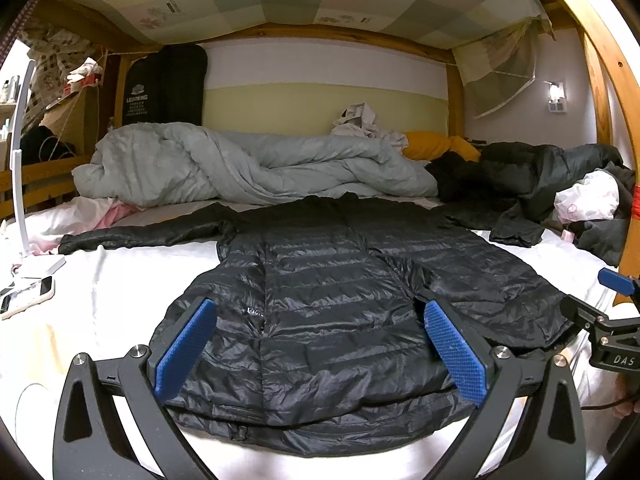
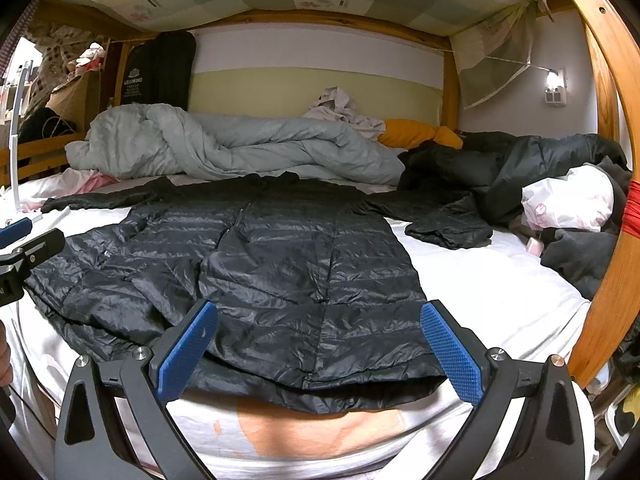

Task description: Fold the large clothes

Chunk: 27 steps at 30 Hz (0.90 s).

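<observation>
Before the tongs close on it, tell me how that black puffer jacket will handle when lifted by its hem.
The black puffer jacket will probably be floppy: it lies flat and wrinkled on the white sheet, so it should drape and sag. Its glossy shell looks slippery, so it may slide. The thin quilted padding suggests it is light for its size.

Jacket (image 1: 320,280) spread flat on bed (image 1: 132,280), duvet (image 1: 240,168) behind it, clothes pile (image 1: 560,184) right.

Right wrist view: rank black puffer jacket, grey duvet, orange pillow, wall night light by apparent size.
1. Black puffer jacket, though it lies nearest the camera.
2. Grey duvet, farther back, so true size is unsure.
3. Orange pillow, partly hidden.
4. Wall night light.
</observation>
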Each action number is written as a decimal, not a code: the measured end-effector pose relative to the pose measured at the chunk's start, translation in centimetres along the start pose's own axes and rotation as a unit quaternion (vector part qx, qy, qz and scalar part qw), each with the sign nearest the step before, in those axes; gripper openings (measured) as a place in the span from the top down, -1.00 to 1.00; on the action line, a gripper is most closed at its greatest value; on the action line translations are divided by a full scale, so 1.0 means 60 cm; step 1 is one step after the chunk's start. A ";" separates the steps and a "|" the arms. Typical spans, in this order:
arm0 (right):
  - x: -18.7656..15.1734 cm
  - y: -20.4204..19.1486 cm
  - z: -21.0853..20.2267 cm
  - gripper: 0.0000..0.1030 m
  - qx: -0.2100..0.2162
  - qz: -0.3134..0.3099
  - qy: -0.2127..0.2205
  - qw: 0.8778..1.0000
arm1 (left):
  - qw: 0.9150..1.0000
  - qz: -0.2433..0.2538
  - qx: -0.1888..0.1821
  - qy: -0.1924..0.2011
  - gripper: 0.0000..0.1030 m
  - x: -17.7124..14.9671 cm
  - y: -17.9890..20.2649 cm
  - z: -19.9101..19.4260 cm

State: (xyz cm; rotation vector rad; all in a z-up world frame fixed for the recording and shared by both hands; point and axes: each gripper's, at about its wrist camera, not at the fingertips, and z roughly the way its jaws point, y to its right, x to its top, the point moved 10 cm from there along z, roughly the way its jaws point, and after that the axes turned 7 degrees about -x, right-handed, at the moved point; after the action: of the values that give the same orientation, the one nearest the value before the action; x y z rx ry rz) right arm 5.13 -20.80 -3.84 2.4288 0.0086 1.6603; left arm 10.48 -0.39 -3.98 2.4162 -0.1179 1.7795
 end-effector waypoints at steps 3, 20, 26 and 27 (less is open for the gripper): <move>-0.002 0.002 0.000 -0.99 -0.001 -0.003 -0.001 1.000 | 1.000 -0.003 -0.003 -0.001 -1.00 -0.001 0.000 -0.001; -0.002 0.000 0.004 -0.99 -0.002 -0.007 -0.004 1.000 | 1.000 -0.007 0.004 0.002 -1.00 -0.002 -0.009 -0.005; -0.003 0.004 0.006 -0.99 -0.004 -0.006 -0.007 1.000 | 1.000 -0.005 0.005 0.003 -1.00 0.000 -0.008 -0.004; -0.003 0.004 0.006 -0.99 -0.004 -0.007 -0.007 1.000 | 1.000 -0.005 0.005 0.003 -1.00 0.000 -0.009 -0.004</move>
State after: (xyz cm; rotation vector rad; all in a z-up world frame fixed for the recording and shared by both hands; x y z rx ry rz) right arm 5.37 -21.13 -4.08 2.4278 0.0154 1.6354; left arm 10.31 0.15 -3.96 2.4137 -0.0952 1.7874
